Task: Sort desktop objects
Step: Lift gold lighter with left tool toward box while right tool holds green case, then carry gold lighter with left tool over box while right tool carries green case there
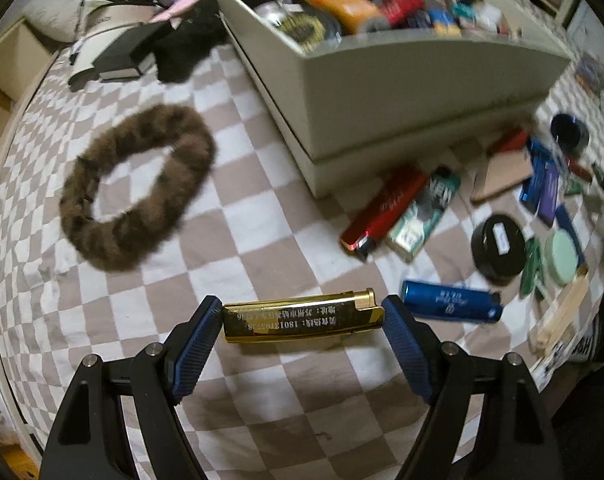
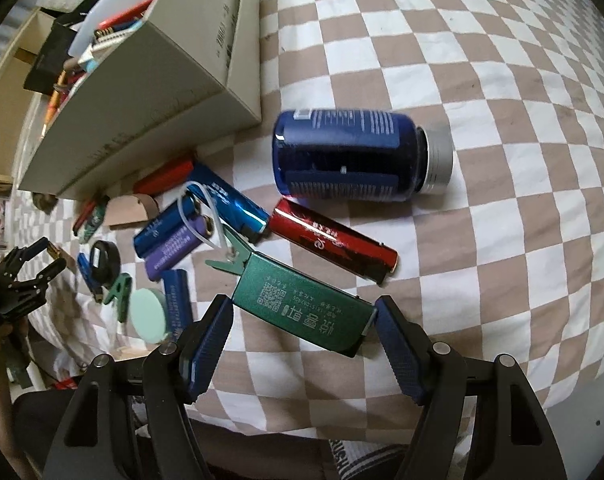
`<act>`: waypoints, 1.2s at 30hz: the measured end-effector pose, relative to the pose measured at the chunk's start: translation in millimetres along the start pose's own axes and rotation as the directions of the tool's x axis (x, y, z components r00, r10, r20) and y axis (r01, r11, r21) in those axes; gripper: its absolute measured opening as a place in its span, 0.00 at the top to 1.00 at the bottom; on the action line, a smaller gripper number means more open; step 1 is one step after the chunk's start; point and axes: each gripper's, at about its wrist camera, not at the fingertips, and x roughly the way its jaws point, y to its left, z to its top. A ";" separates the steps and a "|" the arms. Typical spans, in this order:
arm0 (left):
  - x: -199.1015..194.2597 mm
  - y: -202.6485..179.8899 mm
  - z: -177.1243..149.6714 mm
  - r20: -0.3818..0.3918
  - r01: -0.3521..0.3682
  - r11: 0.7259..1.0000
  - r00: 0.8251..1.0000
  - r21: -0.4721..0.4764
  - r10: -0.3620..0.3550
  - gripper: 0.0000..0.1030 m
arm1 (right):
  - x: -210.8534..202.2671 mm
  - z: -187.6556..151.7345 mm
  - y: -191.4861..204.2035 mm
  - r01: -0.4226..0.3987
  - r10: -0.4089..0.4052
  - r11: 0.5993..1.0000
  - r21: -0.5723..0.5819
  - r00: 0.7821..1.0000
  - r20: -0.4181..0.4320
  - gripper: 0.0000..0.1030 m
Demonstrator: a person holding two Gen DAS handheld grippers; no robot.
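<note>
Over a checkered bed cover, the left tongs [image 1: 297, 314] pinch a gold lighter [image 1: 302, 320] end to end; the right tongs [image 2: 302, 320] bracket a green lighter [image 2: 306, 308], grip unclear. Both look light, rigid, slick; lengthwise holds suit them.

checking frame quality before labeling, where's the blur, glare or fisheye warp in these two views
Left wrist view: the box and its contents smear with blur, the gold lighter between the fingers is sharp with glare. Right wrist view: mostly sharp, the checked cloth bows toward the edges, corners are black.
</note>
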 end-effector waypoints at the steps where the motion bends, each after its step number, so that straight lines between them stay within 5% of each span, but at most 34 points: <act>1: -4.2 4.7 1.8 0.013 0.002 1.000 1.000 -0.010 -0.002 0.21 | 9.4 11.3 11.2 -0.007 0.007 1.000 0.000 1.000 0.006 0.29; 6: -26.4 20.2 11.9 0.074 0.007 0.998 0.997 -0.065 -0.002 0.21 | 46.9 33.7 34.7 -0.041 0.041 0.999 -0.005 0.998 0.049 0.29; 16: -57.7 42.0 36.8 0.190 0.033 0.989 0.982 -0.141 -0.005 0.21 | -18.1 29.4 13.1 -0.115 0.117 0.993 -0.017 0.982 0.146 0.29; 36: -102.2 4.1 96.5 0.340 0.142 0.974 0.937 -0.175 -0.075 0.21 | -58.3 79.2 90.7 -0.216 0.237 0.971 -0.104 0.932 0.273 0.29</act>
